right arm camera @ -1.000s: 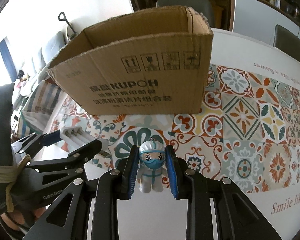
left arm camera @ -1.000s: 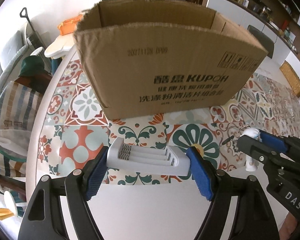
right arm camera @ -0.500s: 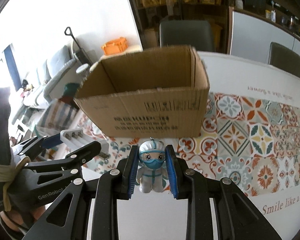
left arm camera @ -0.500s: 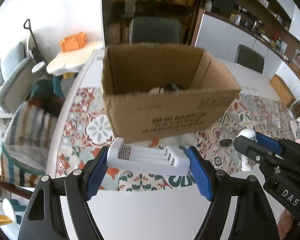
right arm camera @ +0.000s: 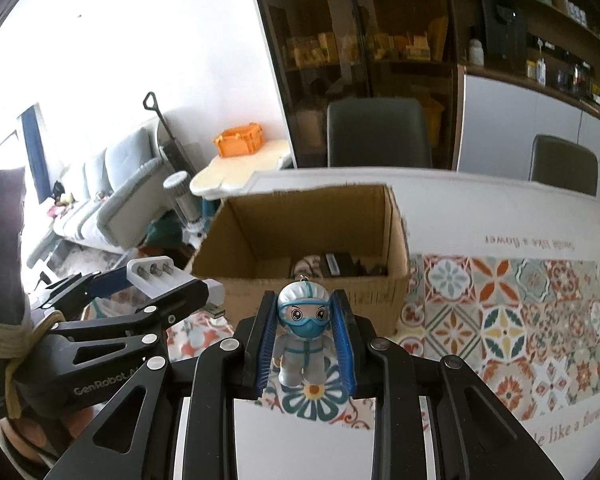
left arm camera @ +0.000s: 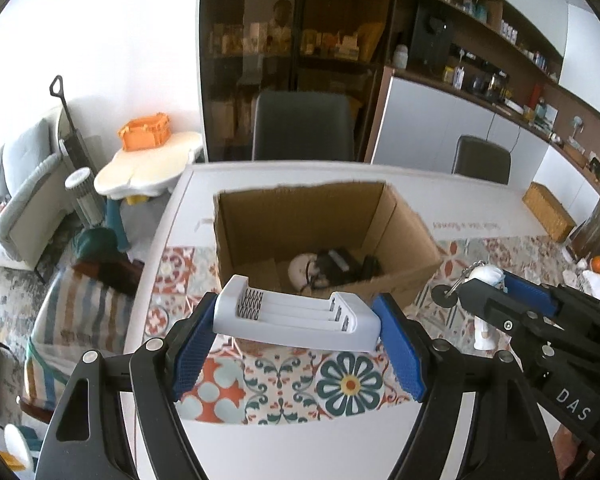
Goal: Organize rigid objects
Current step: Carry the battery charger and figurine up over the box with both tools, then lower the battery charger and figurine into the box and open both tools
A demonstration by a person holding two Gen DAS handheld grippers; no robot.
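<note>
With both loads lifted clear of the patterned table (left arm camera: 352, 388), I was in the carrying step, short of the open cardboard box (left arm camera: 404, 236). My left tool (left arm camera: 296, 330) was clamped end to end on a white plastic battery charger (left arm camera: 296, 320), hard-edged, with ribbed slots and spring contacts. My right tool (right arm camera: 304, 344) was pinched shut on a glossy little figurine (right arm camera: 303, 336) in white suit, blue goggles and mask, a keyring at its head. The matte, corrugated box already held dark items and a pale round one. The next move, I judged, called for clearing the near wall, then releasing each piece inside.
</note>
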